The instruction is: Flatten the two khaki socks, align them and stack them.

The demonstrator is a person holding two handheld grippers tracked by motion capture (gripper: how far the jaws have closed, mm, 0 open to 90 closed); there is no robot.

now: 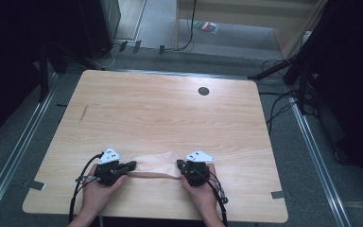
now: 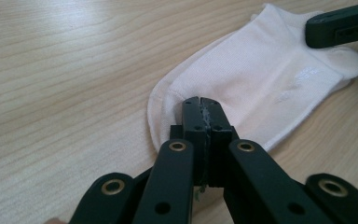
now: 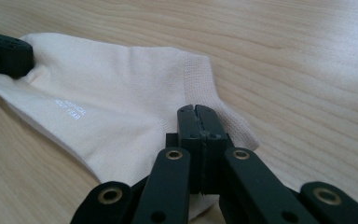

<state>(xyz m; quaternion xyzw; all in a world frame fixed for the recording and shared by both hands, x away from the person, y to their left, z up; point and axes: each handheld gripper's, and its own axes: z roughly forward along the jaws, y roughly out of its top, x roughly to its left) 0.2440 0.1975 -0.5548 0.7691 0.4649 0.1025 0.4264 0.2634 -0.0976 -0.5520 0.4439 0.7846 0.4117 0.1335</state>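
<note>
We have the sock (image 1: 157, 165) stretched lengthwise between us: left gripper (image 1: 128, 166) clamps one end, right gripper (image 1: 181, 166) the other (both pinching fabric)

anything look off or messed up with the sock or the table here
Nothing stands out. The white sock lies flat near the front edge of the wooden table, undamaged, with the left gripper shut on one end and the right gripper shut on the other.

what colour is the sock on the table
White, or a pale cream, with small white lettering on its side; the sock shows best in the left gripper view.
</note>
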